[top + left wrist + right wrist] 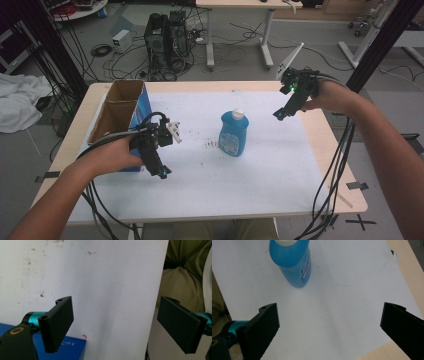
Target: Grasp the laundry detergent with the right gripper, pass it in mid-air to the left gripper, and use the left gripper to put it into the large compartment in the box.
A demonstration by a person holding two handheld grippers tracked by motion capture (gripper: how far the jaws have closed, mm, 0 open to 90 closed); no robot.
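1. Here the blue bottle (233, 133) stands upright near the middle of the white sheet on the table (330, 150), well apart from both grippers and to the right of the open cardboard box (120, 112).
2. The right gripper (281, 114) hovers above the sheet with its jaws spread wide and empty; in the right gripper view the bottle (292, 263) lies ahead of them.
3. The left gripper (162, 171) sits beside the box, jaws likewise wide apart and holding nothing.
4. The bottle looks like smooth, fairly stiff plastic that probably flexes under a hard squeeze; it seems full, so moderately heavy and top-steady.
5. The flattened body below the white cap (238, 113) seems the best hold, jaws across the narrow faces near the labelled waist.
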